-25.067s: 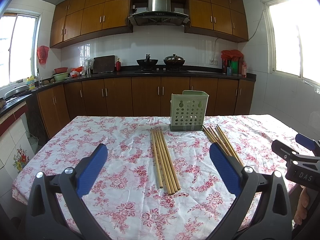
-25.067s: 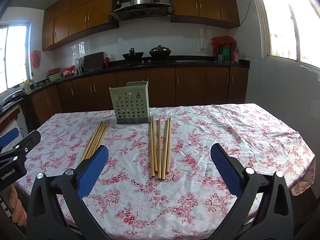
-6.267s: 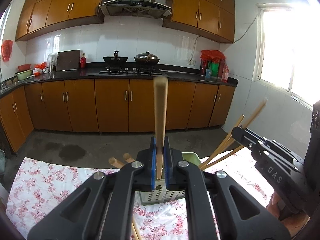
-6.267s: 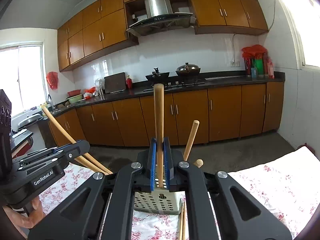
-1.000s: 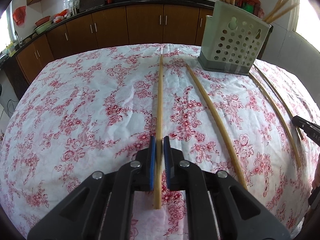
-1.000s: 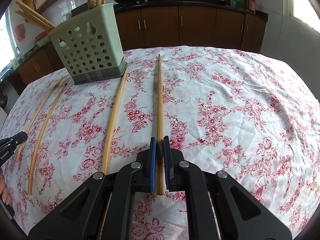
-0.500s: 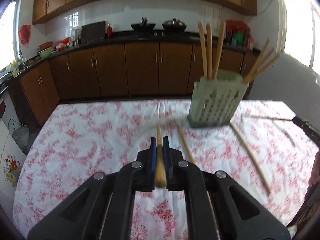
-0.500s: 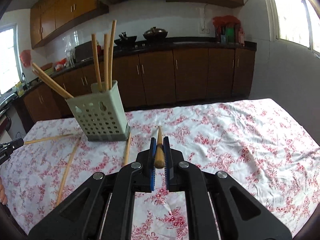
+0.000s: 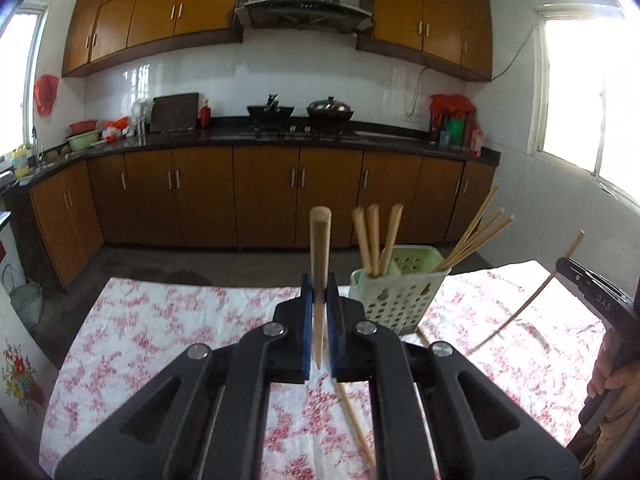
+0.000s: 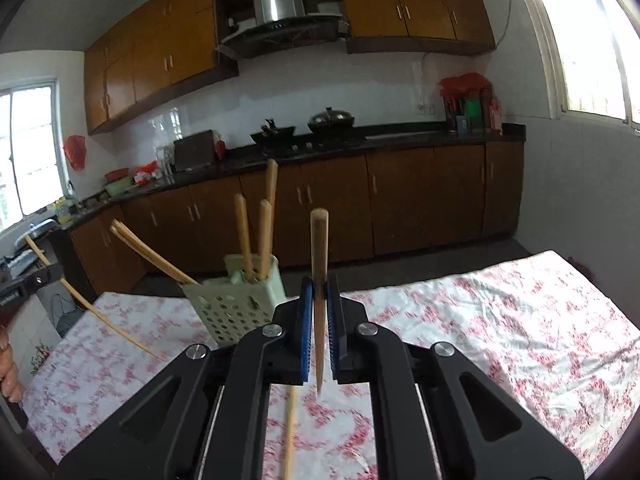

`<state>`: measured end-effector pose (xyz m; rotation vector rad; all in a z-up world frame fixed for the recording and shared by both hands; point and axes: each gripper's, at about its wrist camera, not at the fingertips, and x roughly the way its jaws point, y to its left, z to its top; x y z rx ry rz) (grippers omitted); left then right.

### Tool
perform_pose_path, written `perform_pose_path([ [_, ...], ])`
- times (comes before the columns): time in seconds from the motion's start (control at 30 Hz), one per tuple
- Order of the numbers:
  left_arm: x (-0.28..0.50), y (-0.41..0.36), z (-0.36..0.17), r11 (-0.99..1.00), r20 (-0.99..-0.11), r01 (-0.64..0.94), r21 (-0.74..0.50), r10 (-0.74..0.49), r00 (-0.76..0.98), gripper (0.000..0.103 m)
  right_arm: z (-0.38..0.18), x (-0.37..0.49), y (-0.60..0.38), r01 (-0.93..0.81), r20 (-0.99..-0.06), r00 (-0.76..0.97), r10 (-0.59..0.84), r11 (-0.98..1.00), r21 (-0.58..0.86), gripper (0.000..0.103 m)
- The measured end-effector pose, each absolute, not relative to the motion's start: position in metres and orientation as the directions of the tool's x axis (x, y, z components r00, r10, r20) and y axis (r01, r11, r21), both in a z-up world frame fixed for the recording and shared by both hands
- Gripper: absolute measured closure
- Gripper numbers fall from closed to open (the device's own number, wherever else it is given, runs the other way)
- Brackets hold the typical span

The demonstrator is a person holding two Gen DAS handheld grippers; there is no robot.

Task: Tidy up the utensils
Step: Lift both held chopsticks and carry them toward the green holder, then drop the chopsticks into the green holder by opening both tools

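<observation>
Gripping one chopstick (image 9: 320, 264) tight between its closed jaws, the left gripper (image 9: 319, 336) held it near upright, clear of the table (image 9: 160, 332). Just right stood the holder (image 9: 394, 300), already bristling with sticks. The right gripper (image 10: 319, 340) was clamped the same way on its own chopstick (image 10: 319, 280). Risky from here, I'd say: a tip could catch the holder's rim or the leaning sticks and tip it, or two chopsticks could clash over one opening. One loose chopstick (image 9: 354, 420) lay below.
</observation>
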<state>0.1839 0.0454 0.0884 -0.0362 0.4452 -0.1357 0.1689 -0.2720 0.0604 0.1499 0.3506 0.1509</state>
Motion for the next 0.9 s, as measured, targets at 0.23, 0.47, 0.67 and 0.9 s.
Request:
perform_pose_path([
  [0.23,0.172,0.020,0.124,0.976,-0.332,0.201,-0.077,-0.216,0.918,0.095,0.112,0.156,-0.249,-0.242,-0.161,0.947,0.277,0.948,0.208,0.095],
  [0.47,0.190,0.000,0.162,0.965,-0.209,0.215,-0.149,-0.243,0.947,0.095,0.143,0.171,-0.225,-0.252,0.010,0.967,0.254,0.950,0.182,0.095],
  [0.67,0.222,-0.021,0.165,0.973,-0.181,0.204,-0.109,-0.221,0.958,0.095,0.138,0.204,-0.216,-0.189,0.069,0.981,0.180,0.967,0.168,0.095],
  [0.9,0.261,-0.029,0.125,0.975,-0.262,0.193,-0.114,-0.216,0.940,0.095,0.101,0.242,-0.206,-0.166,-0.057,0.983,0.177,0.973,0.163,0.095],
])
